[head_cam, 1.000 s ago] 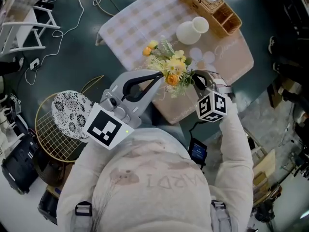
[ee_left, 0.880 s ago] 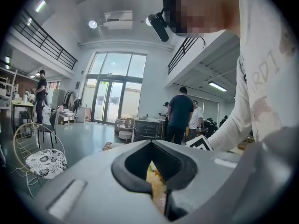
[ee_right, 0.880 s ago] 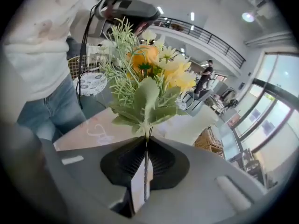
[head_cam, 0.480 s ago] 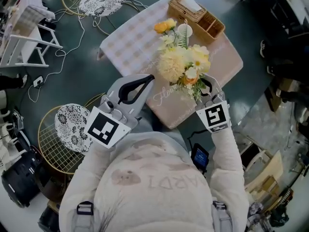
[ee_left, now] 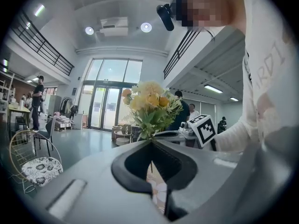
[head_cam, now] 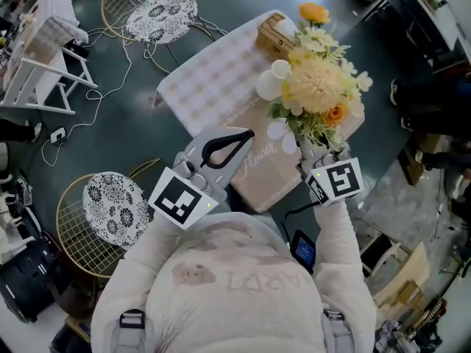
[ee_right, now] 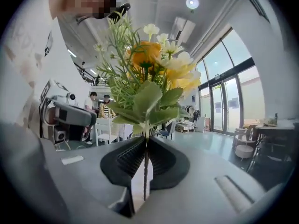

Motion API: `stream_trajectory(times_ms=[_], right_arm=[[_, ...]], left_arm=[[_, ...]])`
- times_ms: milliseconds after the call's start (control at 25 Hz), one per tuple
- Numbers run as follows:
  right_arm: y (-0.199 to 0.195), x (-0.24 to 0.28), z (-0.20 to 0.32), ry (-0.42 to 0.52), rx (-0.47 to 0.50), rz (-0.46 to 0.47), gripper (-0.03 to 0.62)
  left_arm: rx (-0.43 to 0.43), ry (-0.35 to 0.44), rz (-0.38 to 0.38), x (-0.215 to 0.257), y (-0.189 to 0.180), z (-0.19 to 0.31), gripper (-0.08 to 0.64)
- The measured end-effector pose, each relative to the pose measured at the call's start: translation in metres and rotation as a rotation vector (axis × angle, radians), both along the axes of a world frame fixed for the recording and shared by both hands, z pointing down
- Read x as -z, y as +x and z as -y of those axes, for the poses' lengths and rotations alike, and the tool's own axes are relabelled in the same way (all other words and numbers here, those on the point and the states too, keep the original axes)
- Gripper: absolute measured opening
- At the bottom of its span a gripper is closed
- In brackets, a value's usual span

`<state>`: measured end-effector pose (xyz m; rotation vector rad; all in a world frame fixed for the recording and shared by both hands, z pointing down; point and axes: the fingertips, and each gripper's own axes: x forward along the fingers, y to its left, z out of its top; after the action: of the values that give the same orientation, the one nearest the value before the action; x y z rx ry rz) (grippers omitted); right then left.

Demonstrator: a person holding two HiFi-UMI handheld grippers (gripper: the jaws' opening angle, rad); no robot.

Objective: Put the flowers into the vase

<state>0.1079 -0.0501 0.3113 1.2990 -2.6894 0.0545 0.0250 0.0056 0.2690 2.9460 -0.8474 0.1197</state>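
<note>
A bouquet of yellow, orange and white flowers (head_cam: 316,87) stands upright above the table, and my right gripper (head_cam: 305,144) is shut on its thin stems. In the right gripper view the stem (ee_right: 145,167) runs down between the closed pads, and the blooms (ee_right: 154,64) fill the picture above them. The white vase (head_cam: 269,84) stands on the table just left of the bouquet, partly hidden by it. My left gripper (head_cam: 247,134) hovers over the table's near edge, shut with nothing in it. From the left gripper view the flowers (ee_left: 149,106) show straight ahead.
A checkered cloth and a pink mat cover the small table (head_cam: 199,87). A wicker basket (head_cam: 271,39) sits behind the vase. Two wire chairs with lace cushions (head_cam: 114,208) (head_cam: 158,13), a white rack (head_cam: 40,57) and floor cables lie to the left.
My right gripper has risen with the bouquet and turned it from lying low over the table to upright. The left gripper has come up slightly.
</note>
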Motion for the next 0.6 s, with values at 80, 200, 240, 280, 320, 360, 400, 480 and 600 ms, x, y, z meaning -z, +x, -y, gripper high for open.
stream_trajectory(times_ms=[80, 200, 240, 280, 320, 360, 400, 480, 600], right_arm=[[0.000, 0.011, 0.013, 0.019, -0.022, 0.043, 0.048], [-0.001, 0.026, 0.035, 0.053, -0.050, 0.081, 0.048], [-0.001, 0.030, 0.043, 0.067, -0.058, 0.088, 0.048], [-0.002, 0.033, 0.050, 0.080, -0.066, 0.092, 0.048], [-0.002, 0.036, 0.058, 0.092, -0.074, 0.094, 0.048], [-0.002, 0.038, 0.066, 0.102, -0.083, 0.094, 0.048], [-0.002, 0.039, 0.074, 0.110, -0.092, 0.092, 0.048], [-0.001, 0.039, 0.089, 0.122, -0.107, 0.088, 0.048], [-0.002, 0.033, 0.109, 0.125, -0.126, 0.081, 0.048]], left_arm=[[-0.010, 0.011, 0.010, 0.001, 0.000, 0.002, 0.000], [-0.017, 0.020, 0.028, -0.001, -0.002, 0.007, 0.000], [-0.016, 0.020, 0.028, -0.001, -0.003, 0.010, 0.000], [-0.014, 0.017, 0.027, -0.002, -0.005, 0.012, 0.000], [-0.011, 0.014, 0.025, -0.003, -0.007, 0.015, 0.000], [-0.008, 0.010, 0.025, -0.004, -0.009, 0.018, 0.000], [-0.004, 0.006, 0.024, -0.005, -0.012, 0.021, 0.000], [0.003, 0.002, 0.023, -0.005, -0.016, 0.028, 0.000], [0.015, -0.009, 0.021, -0.008, -0.024, 0.039, 0.000]])
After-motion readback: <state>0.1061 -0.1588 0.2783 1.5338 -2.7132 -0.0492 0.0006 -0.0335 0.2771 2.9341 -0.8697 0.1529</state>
